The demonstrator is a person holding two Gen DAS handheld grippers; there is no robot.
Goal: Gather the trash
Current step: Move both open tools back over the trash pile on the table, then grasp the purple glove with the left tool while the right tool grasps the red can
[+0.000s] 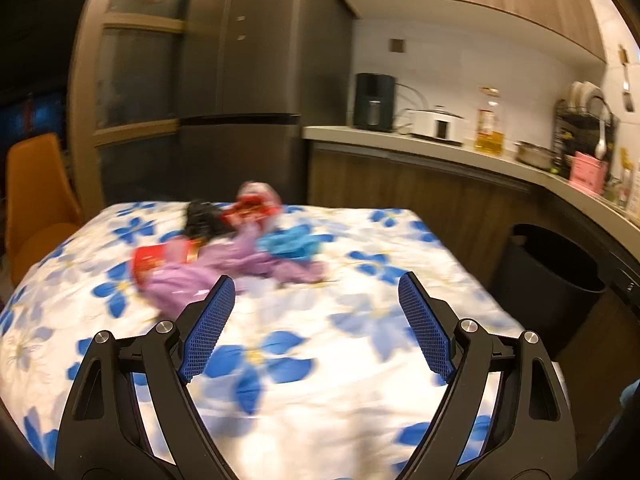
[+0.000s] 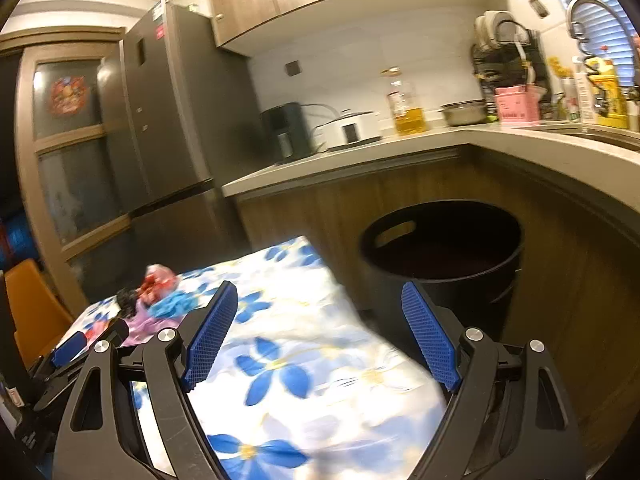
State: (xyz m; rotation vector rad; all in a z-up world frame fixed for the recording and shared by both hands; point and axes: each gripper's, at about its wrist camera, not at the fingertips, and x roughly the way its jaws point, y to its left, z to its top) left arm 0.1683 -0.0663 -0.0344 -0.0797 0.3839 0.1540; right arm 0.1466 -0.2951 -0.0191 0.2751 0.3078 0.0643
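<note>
A blurred pile of trash lies on the far half of the table with the blue-flowered cloth (image 1: 320, 360). In it are a purple wrapper (image 1: 224, 268), a red packet (image 1: 150, 264), a crumpled blue piece (image 1: 290, 242), a black lump (image 1: 202, 220) and a red and pink packet (image 1: 256, 204). My left gripper (image 1: 316, 284) is open just short of the pile, nothing between its fingers. My right gripper (image 2: 320, 290) is open and empty over the table's right edge (image 2: 336, 292), with the pile (image 2: 160, 300) to its far left. A black bin (image 2: 440, 240) stands on the floor right of the table.
The black bin (image 1: 552, 276) sits between the table and a curved kitchen counter (image 2: 400, 148) carrying an oil bottle (image 2: 406, 108), appliances and a dish rack. A tall fridge (image 1: 240, 80) stands behind the table, an orange chair (image 1: 36, 200) to its left. One left-gripper pad (image 2: 69, 347) shows low left.
</note>
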